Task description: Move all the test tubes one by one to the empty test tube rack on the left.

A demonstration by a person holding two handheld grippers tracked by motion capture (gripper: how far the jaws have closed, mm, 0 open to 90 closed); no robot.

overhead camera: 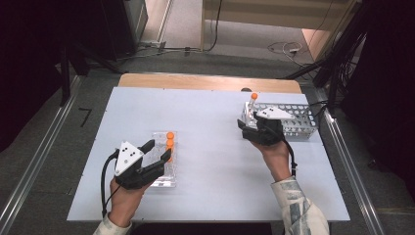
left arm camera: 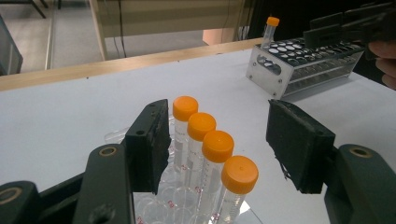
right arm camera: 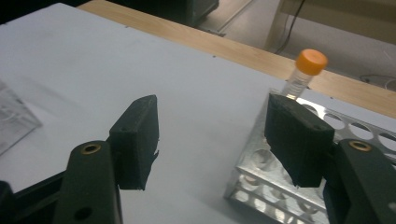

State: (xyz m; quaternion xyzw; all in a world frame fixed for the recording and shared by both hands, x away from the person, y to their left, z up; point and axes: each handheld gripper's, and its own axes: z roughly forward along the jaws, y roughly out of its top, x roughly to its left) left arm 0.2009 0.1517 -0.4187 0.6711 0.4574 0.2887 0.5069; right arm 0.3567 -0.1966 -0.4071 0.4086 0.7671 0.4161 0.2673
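Several clear tubes with orange caps (overhead camera: 170,142) (left arm camera: 210,149) stand in a row in a clear plastic rack (overhead camera: 164,180) (left arm camera: 154,210) at the front left of the white table. My left gripper (overhead camera: 157,150) (left arm camera: 219,126) straddles that row, open, with its pads clear of the caps on both sides. At the back right stands a metal tube rack (overhead camera: 299,123) (left arm camera: 299,70) (right arm camera: 261,186) with one orange-capped tube (overhead camera: 253,100) (left arm camera: 269,30) (right arm camera: 303,74) upright in its left corner. My right gripper (overhead camera: 249,121) (right arm camera: 212,135) hovers open at the rack's near left end, holding nothing.
The white table top (overhead camera: 215,147) lies on a wooden board whose far edge (overhead camera: 205,81) shows behind it. Aluminium rails run along both sides on the floor. Cables lie on the floor beyond the table. The stretch between the two racks is bare.
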